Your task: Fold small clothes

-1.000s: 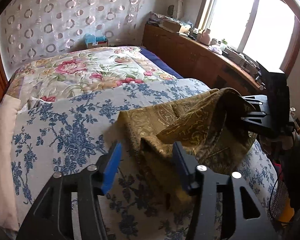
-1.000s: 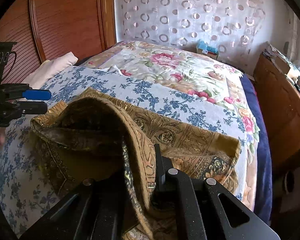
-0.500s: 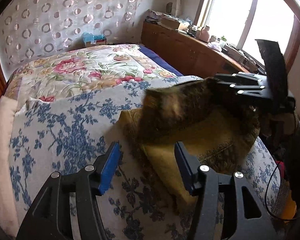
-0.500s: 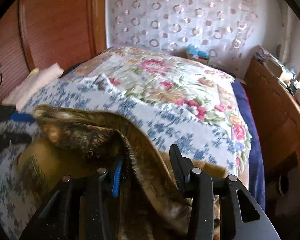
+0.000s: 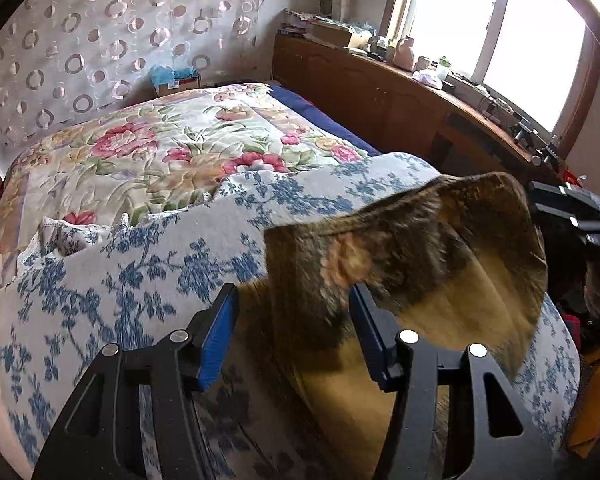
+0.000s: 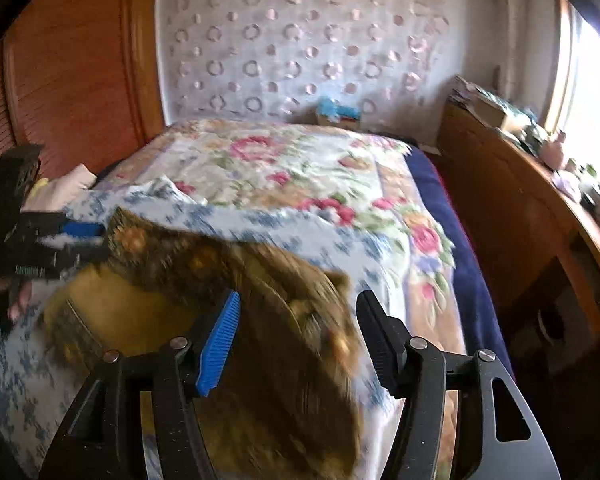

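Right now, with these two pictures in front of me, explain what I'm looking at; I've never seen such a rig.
A person holds a two-finger gripper in each hand, each with a fisheye camera looking along its fingers. One picture comes from the left gripper, the other from the right gripper. On the bed's blue-flowered cover lies a golden-brown patterned cloth, one flap blurred above the rest. The left gripper is open beside the cloth. The right one's jaws are opening; the cloth lies between them, not pinched. Nothing is held.

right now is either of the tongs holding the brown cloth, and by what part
Neither. The right tongs are opening and the brown cloth passes loose between their pads. The left tongs stand open over the cloth's near edge, not pressing on it.
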Demonstrator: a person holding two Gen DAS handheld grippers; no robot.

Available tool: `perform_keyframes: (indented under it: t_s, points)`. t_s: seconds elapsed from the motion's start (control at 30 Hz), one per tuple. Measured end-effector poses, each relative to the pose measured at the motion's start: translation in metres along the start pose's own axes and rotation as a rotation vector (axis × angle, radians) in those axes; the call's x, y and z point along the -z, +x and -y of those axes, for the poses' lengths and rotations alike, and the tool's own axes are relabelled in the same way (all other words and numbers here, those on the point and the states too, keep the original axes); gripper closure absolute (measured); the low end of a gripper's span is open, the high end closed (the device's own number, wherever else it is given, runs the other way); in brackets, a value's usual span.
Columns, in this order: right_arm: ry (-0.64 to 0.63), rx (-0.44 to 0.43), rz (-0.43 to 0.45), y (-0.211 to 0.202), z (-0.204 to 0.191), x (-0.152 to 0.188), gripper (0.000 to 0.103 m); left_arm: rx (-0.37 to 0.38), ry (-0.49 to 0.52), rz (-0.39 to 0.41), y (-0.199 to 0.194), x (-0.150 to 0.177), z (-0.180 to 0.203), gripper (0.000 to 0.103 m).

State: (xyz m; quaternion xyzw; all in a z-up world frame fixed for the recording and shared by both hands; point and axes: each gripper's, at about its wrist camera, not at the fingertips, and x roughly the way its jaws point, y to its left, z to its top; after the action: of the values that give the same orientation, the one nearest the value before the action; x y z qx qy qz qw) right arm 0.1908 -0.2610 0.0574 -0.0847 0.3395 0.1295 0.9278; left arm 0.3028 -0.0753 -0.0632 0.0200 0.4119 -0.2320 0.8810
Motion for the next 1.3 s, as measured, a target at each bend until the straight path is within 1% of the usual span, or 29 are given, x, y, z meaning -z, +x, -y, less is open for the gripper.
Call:
perform_keyframes:
  t_s: [0.13, 0.27, 0.3, 0.33, 0.43, 0.47, 0.5, 0.53, 0.73, 0.83, 0.97, 1.03, 1.13, 1.2, 1.23, 1.27, 1.3]
  points:
    - [0.072, -0.011, -0.047, 0.004, 0.009, 0.023, 0.041, 0.015, -0.029, -0.010, 0.009, -0.002, -0.008, 0.046]
    - [0.111, -0.020, -0.063, 0.009, 0.014, 0.029, 0.041, -0.005, -0.028, -0.012, 0.010, -0.001, -0.008, 0.046]
    - [0.119, -0.019, -0.067, 0.011, 0.018, 0.029, 0.041, -0.009, -0.028, -0.014, 0.010, -0.001, -0.008, 0.046]
    - [0.126, -0.022, -0.071, 0.014, 0.022, 0.022, 0.041, -0.016, -0.029, -0.019, 0.011, 0.000, -0.009, 0.046]
    - [0.141, -0.040, -0.100, 0.024, 0.022, 0.018, 0.040, -0.020, -0.039, -0.031, 0.015, 0.002, -0.012, 0.046]
    - [0.142, -0.034, -0.108, 0.027, 0.025, 0.011, 0.037, -0.020, -0.042, -0.034, 0.016, 0.002, -0.013, 0.046]
    - [0.146, -0.029, -0.111, 0.030, 0.025, 0.013, 0.036, -0.020, -0.041, -0.037, 0.017, 0.003, -0.014, 0.046]
    - [0.154, -0.034, -0.113, 0.030, 0.027, 0.006, 0.035, -0.020, -0.039, -0.038, 0.017, 0.002, -0.014, 0.046]
    - [0.236, -0.084, -0.125, 0.039, 0.039, 0.004, 0.029, -0.020, -0.036, -0.041, 0.018, 0.002, -0.013, 0.046]
    - [0.275, -0.130, -0.131, 0.043, 0.044, 0.005, 0.029, -0.026, -0.027, -0.041, 0.020, 0.002, -0.011, 0.046]
    - [0.246, -0.163, -0.135, 0.042, 0.040, 0.004, 0.029, -0.016, -0.032, -0.040, 0.020, 0.001, -0.012, 0.046]
    - [0.225, -0.149, -0.135, 0.045, 0.038, 0.005, 0.029, -0.008, -0.035, -0.040, 0.021, 0.001, -0.011, 0.046]
    - [0.217, -0.160, -0.131, 0.048, 0.039, 0.005, 0.029, -0.010, -0.032, -0.044, 0.021, 0.000, -0.009, 0.055]
    - [0.209, -0.163, -0.131, 0.050, 0.039, 0.004, 0.029, 0.020, -0.045, -0.047, 0.021, 0.000, -0.010, 0.068]
    - [0.207, -0.169, -0.132, 0.051, 0.038, 0.004, 0.033, 0.033, -0.050, -0.049, 0.021, 0.001, -0.010, 0.072]
    - [0.206, -0.184, -0.131, 0.051, 0.038, 0.004, 0.039, 0.042, -0.052, -0.053, 0.021, 0.001, -0.009, 0.079]
    - [0.205, -0.195, -0.129, 0.051, 0.037, 0.005, 0.043, 0.050, -0.050, -0.054, 0.020, 0.001, -0.007, 0.090]
